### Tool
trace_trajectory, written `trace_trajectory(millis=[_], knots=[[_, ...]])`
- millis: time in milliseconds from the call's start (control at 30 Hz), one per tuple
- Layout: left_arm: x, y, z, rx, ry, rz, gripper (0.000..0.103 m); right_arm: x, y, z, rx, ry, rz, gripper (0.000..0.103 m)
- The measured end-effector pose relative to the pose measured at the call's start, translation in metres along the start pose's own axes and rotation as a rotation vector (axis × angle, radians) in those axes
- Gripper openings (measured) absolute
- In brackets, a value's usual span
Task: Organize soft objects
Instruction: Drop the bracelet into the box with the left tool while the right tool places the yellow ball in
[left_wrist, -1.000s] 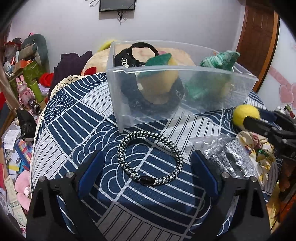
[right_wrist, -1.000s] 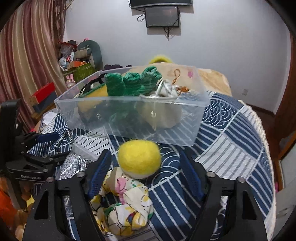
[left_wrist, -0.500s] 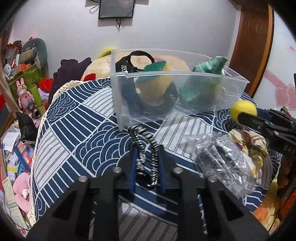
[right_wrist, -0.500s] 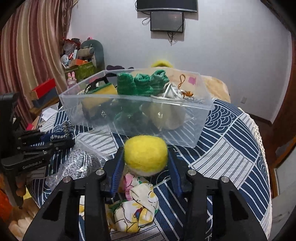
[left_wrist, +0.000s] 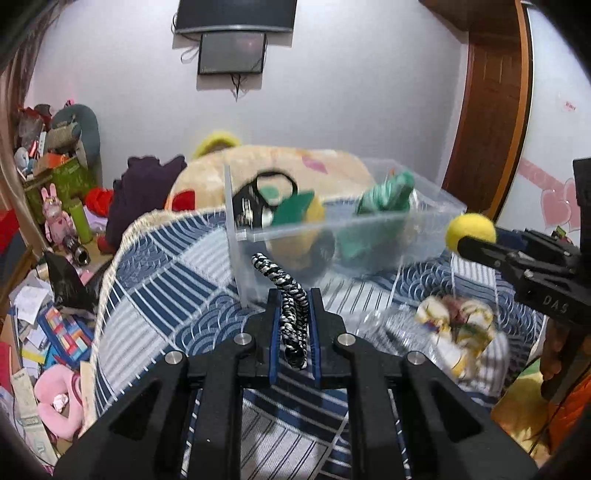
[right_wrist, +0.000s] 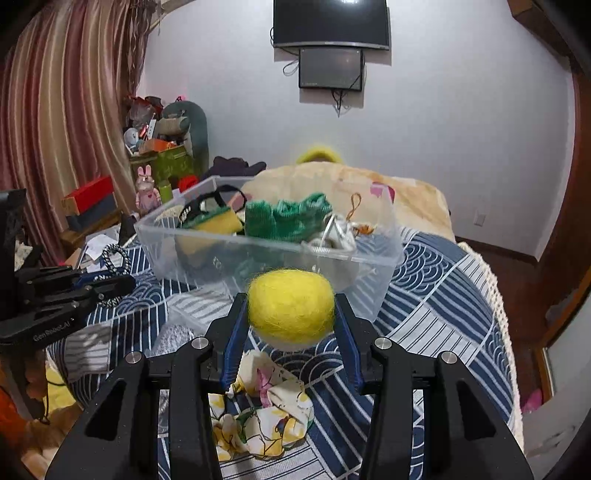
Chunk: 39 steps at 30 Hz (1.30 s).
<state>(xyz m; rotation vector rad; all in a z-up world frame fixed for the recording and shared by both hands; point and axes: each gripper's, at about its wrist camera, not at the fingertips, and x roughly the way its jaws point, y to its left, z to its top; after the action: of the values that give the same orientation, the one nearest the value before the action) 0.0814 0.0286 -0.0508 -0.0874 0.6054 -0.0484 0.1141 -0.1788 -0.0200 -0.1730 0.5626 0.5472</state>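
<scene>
My left gripper (left_wrist: 294, 295) is shut on a black-and-white braided hair band (left_wrist: 286, 295) and holds it above the blue patterned bedspread (left_wrist: 166, 280), in front of the clear plastic bin (left_wrist: 369, 225). My right gripper (right_wrist: 291, 299) is shut on a yellow felt ball (right_wrist: 291, 308), lifted off the bed in front of the bin (right_wrist: 373, 273). The ball (left_wrist: 471, 230) and right gripper also show at the right of the left wrist view. The band (right_wrist: 114, 258) shows at the left of the right wrist view. The bin holds a green knit item (right_wrist: 284, 218), a yellow-green sponge (right_wrist: 214, 221) and black straps.
A floral scrunchie (right_wrist: 266, 406) lies on the bed below the right gripper. A shiny plastic bag (left_wrist: 402, 328) with a grey item lies beside it. A beige blanket (right_wrist: 406, 199) is behind the bin. Clutter and toys fill the floor (left_wrist: 40, 325) at the left.
Both grippers have risen with their loads. The left went from open around the flat band to shut on it; the right closed on the ball and lifted it toward the bin.
</scene>
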Motion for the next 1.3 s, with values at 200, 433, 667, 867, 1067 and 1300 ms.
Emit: trace_trajectory(millis=[200, 433, 667, 867, 1067, 1300], knots=[[-0.011, -0.003, 0.027, 0.003, -0.08, 0.006, 0.013, -0.007, -0.007, 0.015, 0.017, -0.057, -0.013, 0.042], [-0.006, -0.003, 0.05, -0.005, -0.116, 0.014, 0.013, -0.017, -0.009, 0.037, 0.025, -0.134, -0.024, 0.042], [0.014, -0.003, 0.067, 0.002, -0.098, 0.017, 0.013, -0.007, 0.0, 0.06, 0.013, -0.163, 0.015, 0.042], [0.03, -0.005, 0.074, 0.027, -0.076, 0.025, 0.013, 0.014, 0.014, 0.076, -0.027, -0.14, 0.041, 0.042], [0.053, -0.004, 0.075, 0.04, -0.02, 0.047, 0.013, 0.037, 0.021, 0.08, -0.052, -0.082, 0.047, 0.042], [0.066, -0.001, 0.069, 0.036, 0.01, 0.042, 0.014, 0.066, 0.024, 0.072, -0.071, 0.01, 0.032, 0.042]])
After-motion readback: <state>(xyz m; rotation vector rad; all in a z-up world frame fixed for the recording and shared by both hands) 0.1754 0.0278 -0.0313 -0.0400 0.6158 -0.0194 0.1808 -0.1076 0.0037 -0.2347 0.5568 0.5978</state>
